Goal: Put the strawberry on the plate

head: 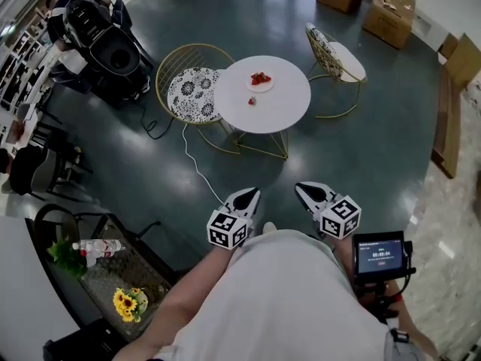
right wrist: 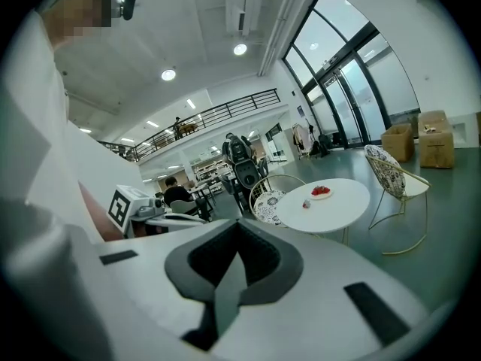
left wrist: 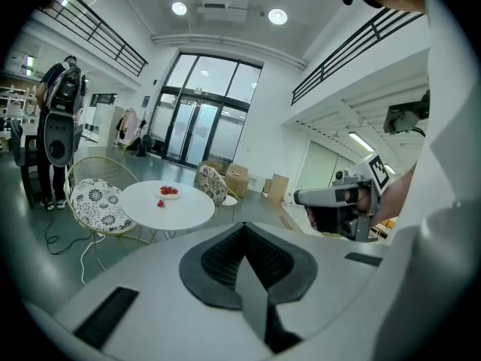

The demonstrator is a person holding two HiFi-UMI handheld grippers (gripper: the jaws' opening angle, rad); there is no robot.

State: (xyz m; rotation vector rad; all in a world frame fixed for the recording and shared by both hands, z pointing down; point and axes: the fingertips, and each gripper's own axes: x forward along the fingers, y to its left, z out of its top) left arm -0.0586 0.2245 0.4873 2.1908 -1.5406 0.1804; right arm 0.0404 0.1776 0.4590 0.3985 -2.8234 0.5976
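Left gripper (head: 247, 195): jaws fully together, nothing between them, touching nothing. Right gripper (head: 307, 190): the same, closed and empty. Both are held in the air, pointing at 12 o'clock towards the round white table (head: 282, 105), well apart from it. A small red strawberry (head: 252, 101) lies on the tabletop, at 7 o'clock just beside the small white plate (head: 267, 87) of red berries.

The table (head: 284, 105) carries the plate (head: 259, 89) near its far edge, and a heap of strawberries (head: 260, 78) lies on the plate. A single strawberry (head: 252, 101) lies on the table just on the near side of the plate, apart from its rim. One chair (head: 192, 94) stands against the table's left edge. A second chair (head: 338, 57) stands off the far right edge. The left gripper (head: 248, 196) and the right gripper (head: 307, 192) are side by side, well short of the near edge.
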